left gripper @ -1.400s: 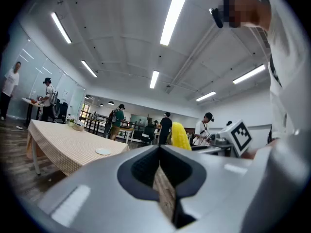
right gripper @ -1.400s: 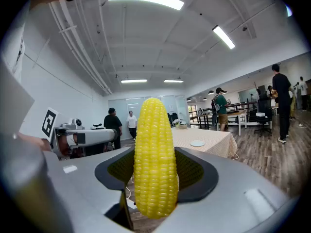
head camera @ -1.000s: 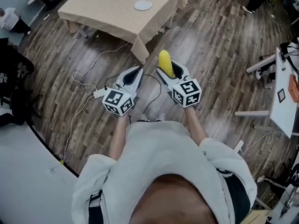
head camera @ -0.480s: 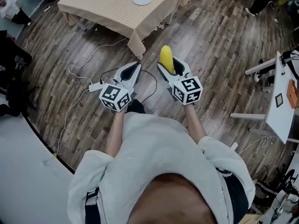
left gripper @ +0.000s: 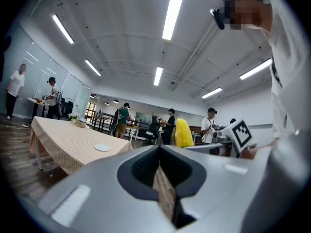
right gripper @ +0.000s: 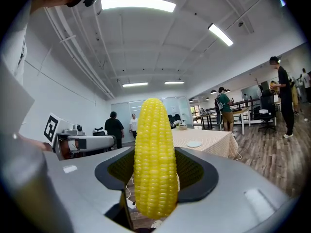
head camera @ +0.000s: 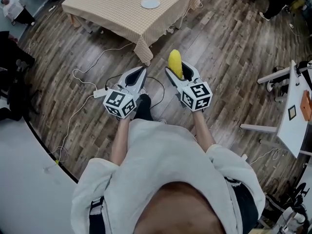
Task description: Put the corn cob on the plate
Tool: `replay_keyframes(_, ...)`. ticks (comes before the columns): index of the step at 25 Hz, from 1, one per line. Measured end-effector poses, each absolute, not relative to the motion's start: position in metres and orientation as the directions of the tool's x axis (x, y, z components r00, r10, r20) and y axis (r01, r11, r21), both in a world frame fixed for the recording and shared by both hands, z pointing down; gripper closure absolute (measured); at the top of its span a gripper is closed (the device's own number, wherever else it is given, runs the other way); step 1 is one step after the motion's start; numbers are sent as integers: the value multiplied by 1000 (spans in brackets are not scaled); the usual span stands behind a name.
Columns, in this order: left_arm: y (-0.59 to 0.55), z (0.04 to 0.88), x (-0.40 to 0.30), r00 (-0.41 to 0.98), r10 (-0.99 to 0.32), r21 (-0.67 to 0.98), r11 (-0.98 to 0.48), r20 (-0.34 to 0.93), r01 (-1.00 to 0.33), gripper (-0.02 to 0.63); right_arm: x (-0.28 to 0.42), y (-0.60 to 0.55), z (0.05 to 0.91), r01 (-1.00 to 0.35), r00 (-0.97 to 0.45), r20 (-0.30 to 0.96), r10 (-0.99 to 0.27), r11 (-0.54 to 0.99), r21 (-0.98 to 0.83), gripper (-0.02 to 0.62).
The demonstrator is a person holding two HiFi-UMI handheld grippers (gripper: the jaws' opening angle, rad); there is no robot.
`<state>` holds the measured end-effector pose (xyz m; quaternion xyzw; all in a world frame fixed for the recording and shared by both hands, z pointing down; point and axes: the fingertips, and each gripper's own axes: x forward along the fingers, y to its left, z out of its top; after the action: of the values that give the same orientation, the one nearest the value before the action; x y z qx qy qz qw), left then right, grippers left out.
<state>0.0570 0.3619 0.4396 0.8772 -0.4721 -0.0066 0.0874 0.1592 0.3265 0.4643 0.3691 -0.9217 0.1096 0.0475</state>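
Observation:
A yellow corn cob (right gripper: 154, 159) stands upright between the jaws of my right gripper (head camera: 176, 71), which is shut on it; its tip (head camera: 174, 62) sticks out past the jaws in the head view. My left gripper (head camera: 139, 75) is beside it on the left, shut and holding nothing. Far ahead, a small white plate (head camera: 150, 3) lies on a table with a beige checked cloth (head camera: 122, 9). The same plate (left gripper: 102, 147) shows in the left gripper view, and the plate (right gripper: 194, 143) is also in the right gripper view.
White cables and a power strip (head camera: 100, 93) trail across the wooden floor between me and the table. A white desk (head camera: 295, 116) stands at the right. Several people (left gripper: 122, 120) stand at desks far behind the table.
Both grippers have drifted slightly forward toward the table, the corn still in the right one. A dark shoe now shows under the left gripper.

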Motion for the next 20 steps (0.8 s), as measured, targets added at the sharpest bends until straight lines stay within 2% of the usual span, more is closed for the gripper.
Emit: replay_keyframes(20, 222, 458, 19, 589, -806, 206, -568, 54, -797, 598, 119, 195, 482, -717, -695, 214, -686, 682, -143, 345)
